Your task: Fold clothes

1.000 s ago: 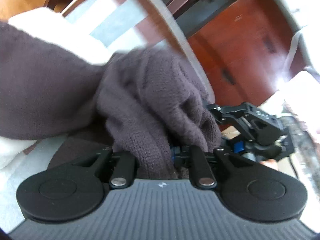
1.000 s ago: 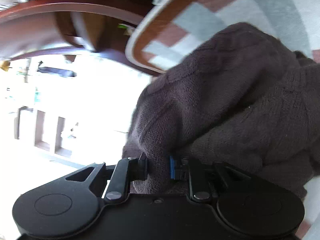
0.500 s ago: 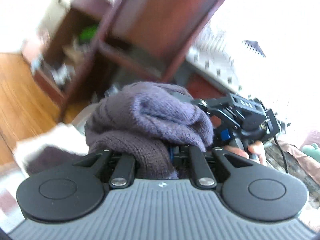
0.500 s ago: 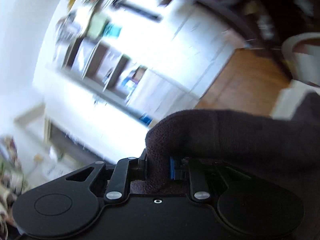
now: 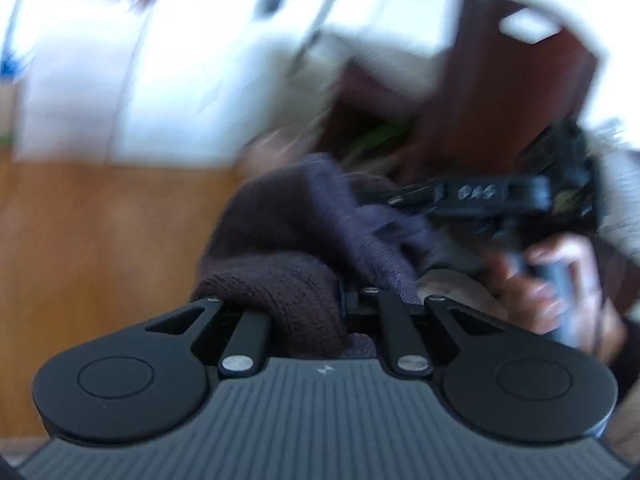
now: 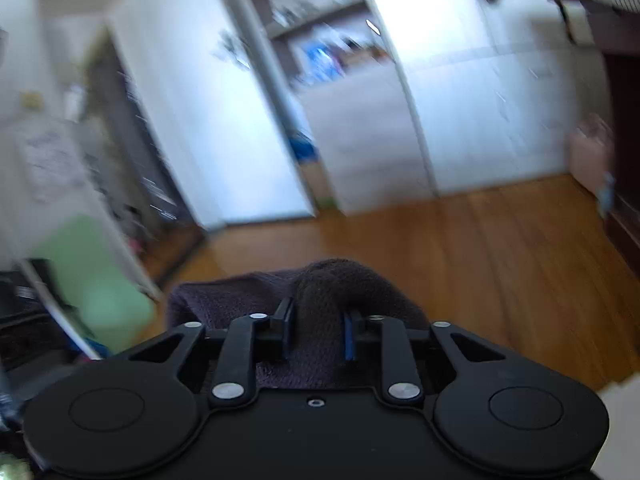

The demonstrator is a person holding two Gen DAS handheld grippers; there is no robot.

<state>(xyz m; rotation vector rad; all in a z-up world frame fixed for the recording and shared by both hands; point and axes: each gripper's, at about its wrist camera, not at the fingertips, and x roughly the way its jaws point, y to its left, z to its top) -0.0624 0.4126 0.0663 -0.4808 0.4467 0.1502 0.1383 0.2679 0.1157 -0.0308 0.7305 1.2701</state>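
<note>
Both tools, left (image 5: pixel 308 312) & right (image 6: pixel 318 334), clenched on purple knit (image 6: pixel 328 300); person's hand (image 5: pixel 544 280) only in left view.

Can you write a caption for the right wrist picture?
Right gripper pinches a dark sweater, raised above a wooden floor.

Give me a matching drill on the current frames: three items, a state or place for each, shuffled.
Items:
1. left gripper
2. right gripper
3. brown wooden plank floor

States/places:
A. beyond the dark purple knit sweater, in the right wrist view
B. clamps sweater folds; other gripper visible ahead
C. clamps one knit ridge between blue-padded jaws

Pairs: 1-B, 2-C, 3-A
</note>
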